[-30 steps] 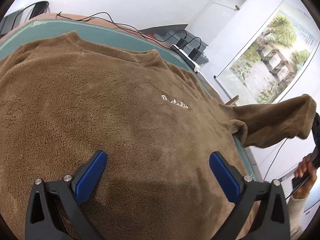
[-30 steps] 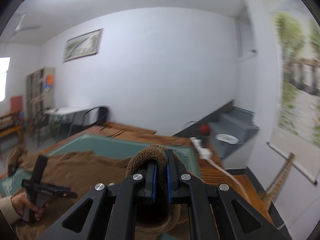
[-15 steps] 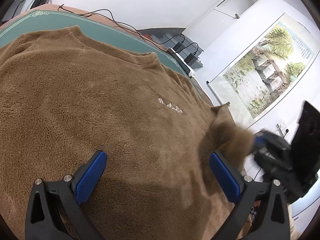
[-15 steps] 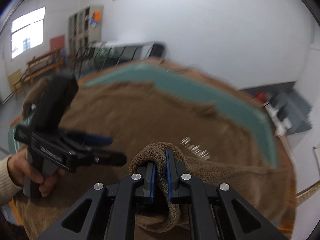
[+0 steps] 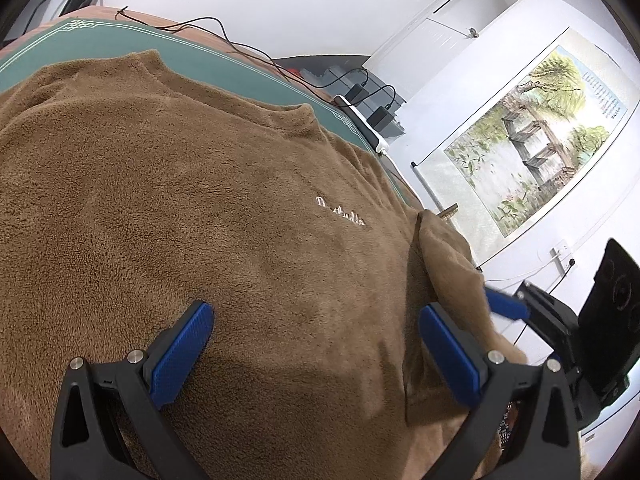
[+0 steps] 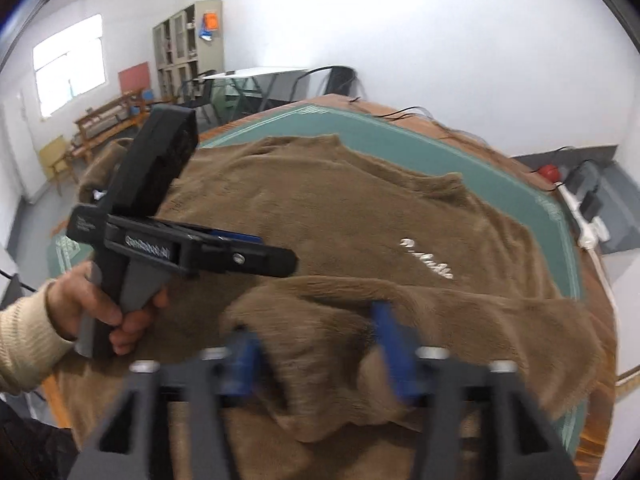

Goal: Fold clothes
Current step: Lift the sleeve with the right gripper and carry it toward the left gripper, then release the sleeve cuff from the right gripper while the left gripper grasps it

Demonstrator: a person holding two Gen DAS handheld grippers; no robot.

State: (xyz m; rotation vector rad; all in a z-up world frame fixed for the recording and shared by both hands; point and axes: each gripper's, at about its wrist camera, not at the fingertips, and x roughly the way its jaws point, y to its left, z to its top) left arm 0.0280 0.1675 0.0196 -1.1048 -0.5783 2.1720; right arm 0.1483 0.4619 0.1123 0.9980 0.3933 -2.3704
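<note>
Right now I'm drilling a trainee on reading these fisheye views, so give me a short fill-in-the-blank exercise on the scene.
1. The fleecy sweater spread on the table is ____ in colour.
2. The mat under the sweater is ____.
3. The sleeve is folded across the sweater's ____.
4. The left claw is ____, with nothing between its blue pads.

Missing words: brown; green; body; open
</note>
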